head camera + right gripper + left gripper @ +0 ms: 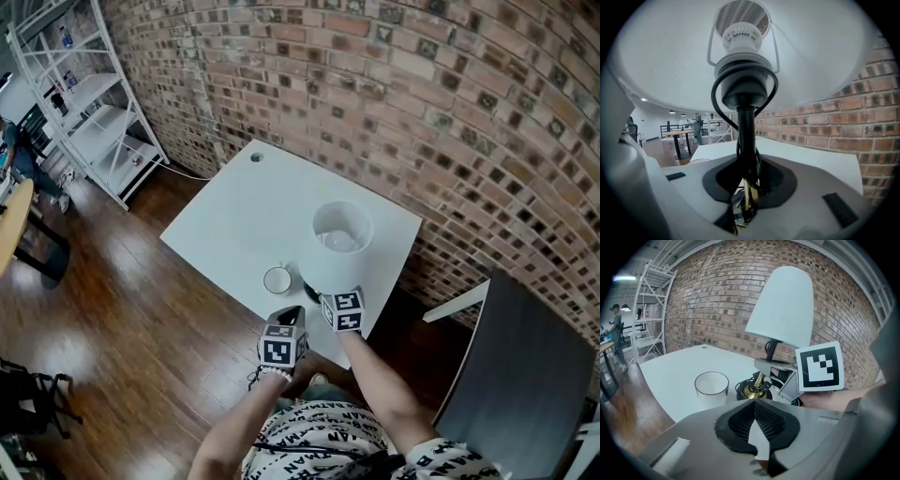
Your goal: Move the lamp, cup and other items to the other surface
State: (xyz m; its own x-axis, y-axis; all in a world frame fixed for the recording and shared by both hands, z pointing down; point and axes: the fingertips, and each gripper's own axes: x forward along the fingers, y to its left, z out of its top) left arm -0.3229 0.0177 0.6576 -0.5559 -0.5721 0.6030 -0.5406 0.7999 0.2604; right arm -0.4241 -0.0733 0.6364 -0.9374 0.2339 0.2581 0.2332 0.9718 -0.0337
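A table lamp with a white shade [342, 234] stands near the front edge of the white table [234, 206]. Its black and brass stem [746, 136] runs up between the jaws of my right gripper [745, 201], which is shut on it just above the base [752, 391]. A white cup [277, 279] sits on the table just left of the lamp. My left gripper [291, 314] hangs at the table's front edge below the cup, shut with nothing in it. In the left gripper view the cup [711, 383] lies ahead and to the left.
A brick wall [450, 94] runs behind the table. A dark grey surface [525, 375] stands at the right, beside the person. White shelving [89, 103] stands at the far left on the wooden floor. A person [618, 333] stands far off by other tables.
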